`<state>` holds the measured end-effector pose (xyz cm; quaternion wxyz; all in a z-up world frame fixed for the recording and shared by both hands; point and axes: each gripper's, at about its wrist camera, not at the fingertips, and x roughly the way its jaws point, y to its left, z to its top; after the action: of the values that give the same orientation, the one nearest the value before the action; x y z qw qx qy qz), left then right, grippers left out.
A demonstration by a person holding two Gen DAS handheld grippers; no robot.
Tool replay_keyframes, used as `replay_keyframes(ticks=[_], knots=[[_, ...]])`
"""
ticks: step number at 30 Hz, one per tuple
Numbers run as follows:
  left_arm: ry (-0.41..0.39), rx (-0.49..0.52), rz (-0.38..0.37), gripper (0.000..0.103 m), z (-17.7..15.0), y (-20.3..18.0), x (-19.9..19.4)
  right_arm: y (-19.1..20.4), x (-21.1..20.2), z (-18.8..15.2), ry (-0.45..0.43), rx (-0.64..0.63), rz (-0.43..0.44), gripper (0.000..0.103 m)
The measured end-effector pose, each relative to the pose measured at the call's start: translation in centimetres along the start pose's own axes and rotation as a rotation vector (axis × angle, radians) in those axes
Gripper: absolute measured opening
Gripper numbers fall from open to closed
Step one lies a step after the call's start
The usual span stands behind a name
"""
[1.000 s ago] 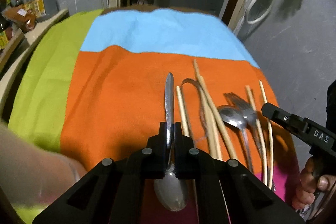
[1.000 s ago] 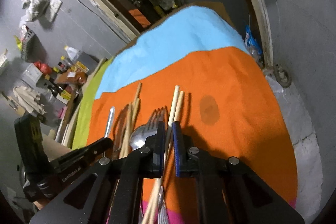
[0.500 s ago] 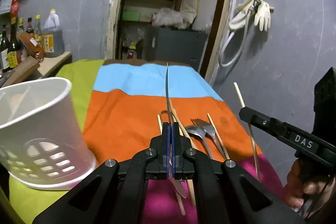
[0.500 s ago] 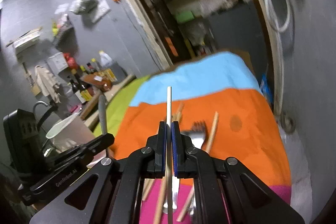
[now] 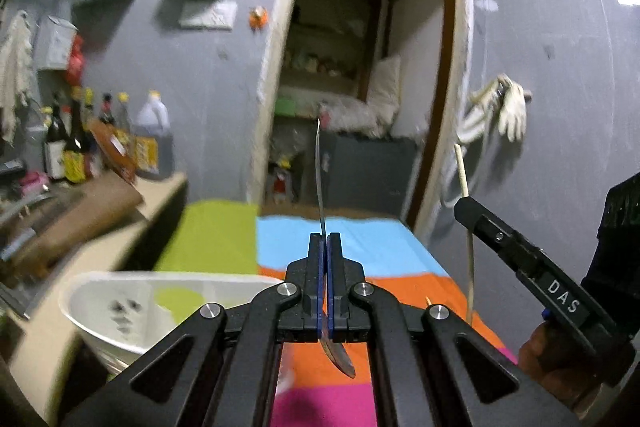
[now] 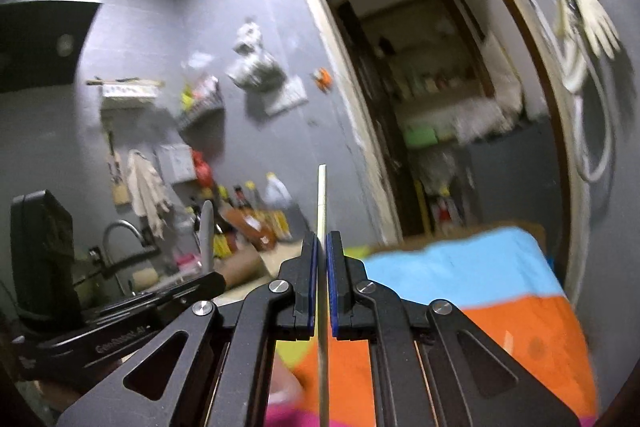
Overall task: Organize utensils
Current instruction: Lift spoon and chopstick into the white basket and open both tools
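The left gripper [image 5: 324,239] was clamped on a metal spoon [image 5: 320,179], seen edge-on with its handle pointing up and its bowl hanging below the pads, above the striped cloth [image 5: 360,247] and just right of a white perforated utensil holder [image 5: 120,311]. The right gripper [image 6: 321,247] pinched a single pale chopstick [image 6: 322,203] that stood upright between its blue pads, its tip above the fingers and its lower end running down out of view. In the left wrist view, that gripper appeared at the right, gripped by a hand [image 5: 552,359].
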<state>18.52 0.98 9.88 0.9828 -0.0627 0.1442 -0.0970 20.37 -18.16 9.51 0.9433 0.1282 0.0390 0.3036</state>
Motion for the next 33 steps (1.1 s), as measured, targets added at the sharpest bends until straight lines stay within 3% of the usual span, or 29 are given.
replay_keyframes(ticks=[8,15,21,33], knots=[[-0.103,-0.056,0.148,0.0,3.1,7.5,-3.2,4.7,5.1,1.7,-0.136,0.04,0.089,0.003],[-0.097,-0.131,0.211,0.0,2.5,13.1,-2.7,7.6,8.7,0.3,-0.198,-0.028,-0.017,0.003],[-0.062,-0.143,0.232,0.0,0.0,14.5,-0.9,8.0,10.2,-2.5,-0.17,-0.118,-0.091,0.003],[-0.001,-0.082,0.239,0.0,-3.1,13.2,0.3,7.3,10.4,-5.1,-0.021,-0.138,-0.068,0.003]])
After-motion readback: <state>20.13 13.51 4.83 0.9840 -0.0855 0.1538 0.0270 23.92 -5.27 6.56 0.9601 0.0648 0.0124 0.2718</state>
